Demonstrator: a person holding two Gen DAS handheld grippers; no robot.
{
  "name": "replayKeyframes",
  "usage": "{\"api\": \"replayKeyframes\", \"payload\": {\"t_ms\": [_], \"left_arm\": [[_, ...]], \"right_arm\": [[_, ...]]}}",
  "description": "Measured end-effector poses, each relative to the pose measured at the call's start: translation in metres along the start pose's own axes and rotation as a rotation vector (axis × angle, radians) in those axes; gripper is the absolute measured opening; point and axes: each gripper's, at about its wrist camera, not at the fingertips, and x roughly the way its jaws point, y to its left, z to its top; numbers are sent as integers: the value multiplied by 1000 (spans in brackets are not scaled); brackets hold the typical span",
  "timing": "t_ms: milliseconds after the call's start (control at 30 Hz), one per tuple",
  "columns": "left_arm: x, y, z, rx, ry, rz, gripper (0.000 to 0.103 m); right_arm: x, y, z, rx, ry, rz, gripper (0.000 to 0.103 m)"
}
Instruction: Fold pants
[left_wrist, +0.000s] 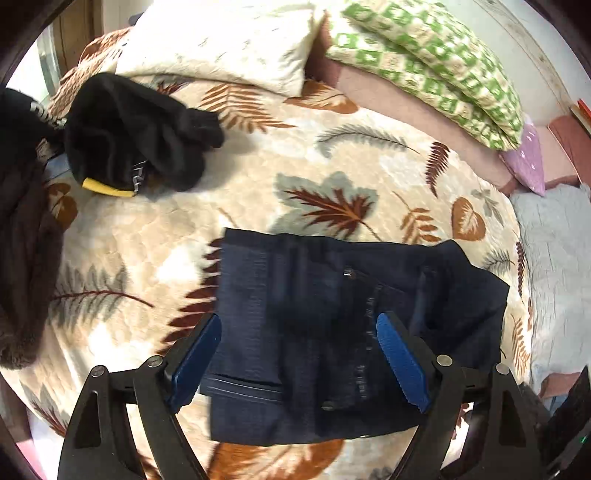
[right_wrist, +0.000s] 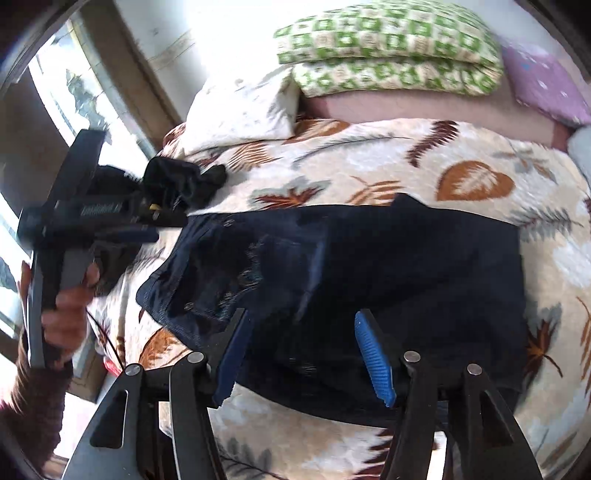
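Observation:
Dark blue jeans lie folded into a compact rectangle on the leaf-patterned blanket. A button and a seam show on top. My left gripper hovers over them with its blue pads spread wide and nothing pinched. In the right wrist view the same jeans spread across the bed, and my right gripper stands open above their near edge, with no cloth between its pads. The left gripper shows blurred at the left, held by a hand.
A crumpled black garment with a yellow tag lies at the far left, and a brown fleece hangs at the left edge. A cream pillow, green patterned pillows and a purple cushion line the back. A window is at the left.

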Motion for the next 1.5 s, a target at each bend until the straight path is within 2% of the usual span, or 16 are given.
{"api": "replayKeyframes", "payload": {"t_ms": [133, 267, 333, 500, 567, 667, 800, 833, 867, 900, 967, 1033, 1133, 1300, 1367, 1500], "left_arm": [[21, 60, 17, -93, 109, -88, 86], [60, 96, 35, -137, 188, -206, 86], [81, 105, 44, -153, 228, -252, 86], [129, 113, 56, -156, 293, -323, 90], [138, 113, 62, -142, 286, -352, 98], [147, 112, 70, -134, 294, -372, 102], [157, 102, 73, -85, 318, -385, 102], [158, 99, 73, -67, 327, -410, 99], [159, 95, 73, -59, 343, -449, 84], [162, 91, 71, -53, 375, -491, 73], [167, 86, 72, -38, 372, -462, 59], [173, 85, 74, -39, 367, -449, 42], [168, 94, 76, -94, 348, -499, 24], [133, 85, 80, -107, 276, -560, 17], [118, 71, 79, -97, 257, -591, 16], [94, 28, 75, -33, 219, -589, 16]], "right_arm": [[43, 92, -21, -224, 25, -64, 63], [81, 149, -47, -411, 36, -176, 65], [95, 165, -55, -477, 27, -233, 71], [117, 186, -61, -571, -30, -363, 74], [123, 190, -58, -578, -36, -390, 78], [132, 194, -54, -582, -25, -402, 79], [147, 199, -48, -596, -53, -467, 78], [151, 199, -45, -594, -60, -481, 76], [155, 198, -43, -587, -53, -471, 76], [157, 197, -39, -568, -54, -459, 69], [159, 194, -35, -541, -60, -429, 54], [161, 192, -31, -513, -54, -392, 32], [151, 183, -24, -439, -72, -342, 17], [119, 163, -9, -286, -119, -245, 15], [105, 151, -1, -211, -128, -201, 15], [76, 128, 8, -101, -166, -161, 15]]}}
